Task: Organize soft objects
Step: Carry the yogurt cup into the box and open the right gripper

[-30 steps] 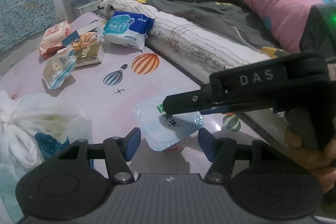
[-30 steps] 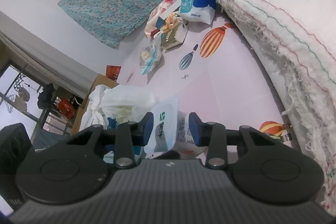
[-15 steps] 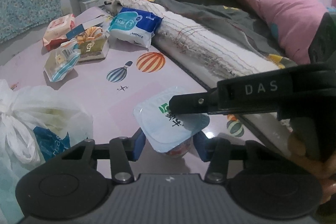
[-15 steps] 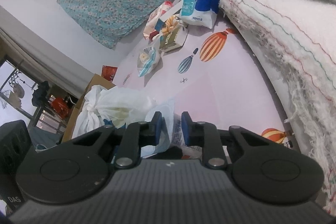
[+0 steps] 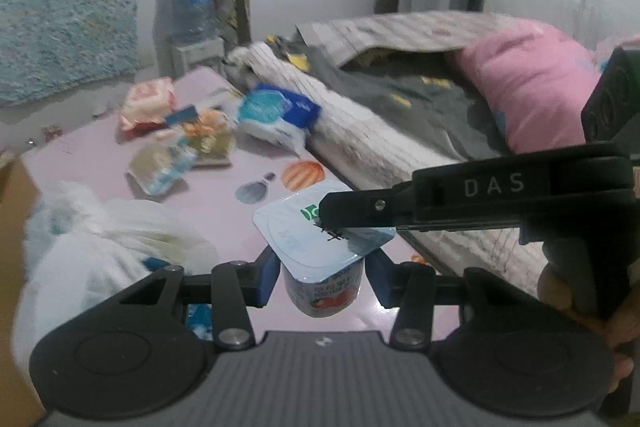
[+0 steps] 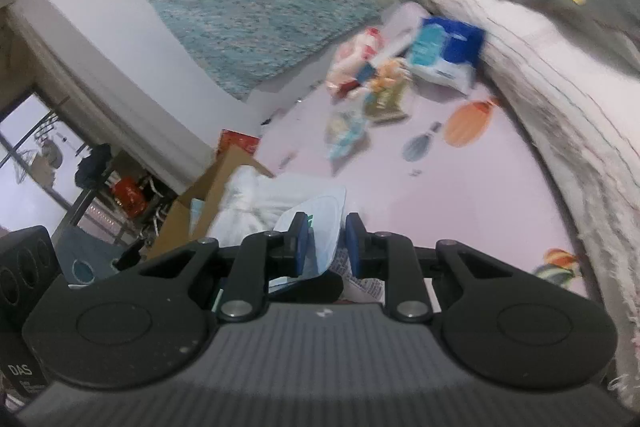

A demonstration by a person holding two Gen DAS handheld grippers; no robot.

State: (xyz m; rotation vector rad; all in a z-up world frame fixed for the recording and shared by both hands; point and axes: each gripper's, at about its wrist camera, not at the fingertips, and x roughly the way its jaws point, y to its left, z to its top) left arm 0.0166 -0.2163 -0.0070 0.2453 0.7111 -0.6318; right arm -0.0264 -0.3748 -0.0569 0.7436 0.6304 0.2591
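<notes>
A yogurt cup [image 5: 320, 267] with a pale blue foil lid and strawberry label is lifted above the pink table. My left gripper [image 5: 322, 277] stands around its body, blue pads close on both sides. My right gripper [image 5: 360, 219] comes in from the right and is shut on the lid's edge; in the right wrist view the lid [image 6: 320, 227] sits between its blue fingertips [image 6: 300, 247]. Soft packs lie farther back: a blue-white tissue pack [image 5: 276, 115], a red-white pack [image 5: 148, 103], a snack bag [image 5: 160, 167].
A white plastic bag [image 5: 92, 251] lies at the left, next to a cardboard box [image 6: 208, 199]. A rolled white blanket [image 5: 352, 131], dark bedding and a pink pillow [image 5: 532, 87] fill the right. A water bottle [image 5: 192, 11] stands at the back.
Both grippers rose with the yogurt cup, lifting it off the table. The left jaws closed in around the cup body. The views tilted up and blurred.
</notes>
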